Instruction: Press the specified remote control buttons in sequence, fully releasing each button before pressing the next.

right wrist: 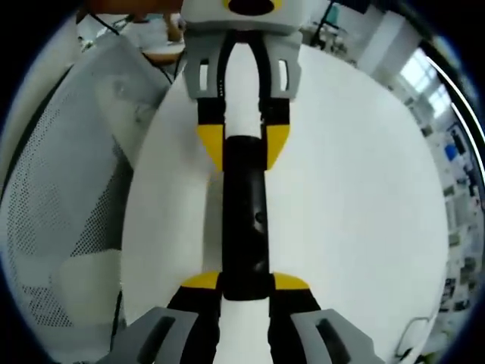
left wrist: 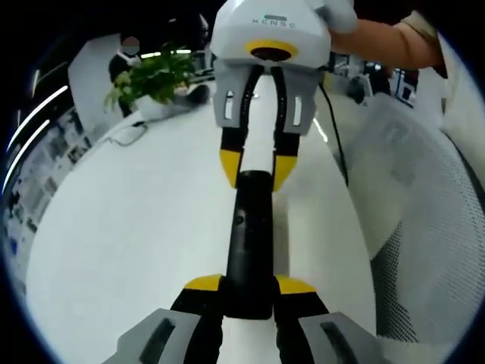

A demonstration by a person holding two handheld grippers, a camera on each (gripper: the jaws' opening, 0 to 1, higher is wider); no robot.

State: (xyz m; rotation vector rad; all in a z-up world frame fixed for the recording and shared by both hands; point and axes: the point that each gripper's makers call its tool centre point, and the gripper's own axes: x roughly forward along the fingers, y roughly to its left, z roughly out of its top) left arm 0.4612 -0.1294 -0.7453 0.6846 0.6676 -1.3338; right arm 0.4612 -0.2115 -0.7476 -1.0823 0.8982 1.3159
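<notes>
Here each hand-held gripper, left (left wrist: 246, 287) and right (right wrist: 246, 283), clamps the black remote (left wrist: 248, 243) endwise

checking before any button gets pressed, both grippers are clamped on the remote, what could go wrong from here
1. The remote is held edge-up between the left gripper and the right gripper, above the table. Neither is free to press, so freeing one could let it tip or drop.
2. Each gripper grips only an end; opposed pulling or twisting might slip it from the yellow pads.
3. The button face isn't clearly visible, so a wrong press seems possible.
</notes>
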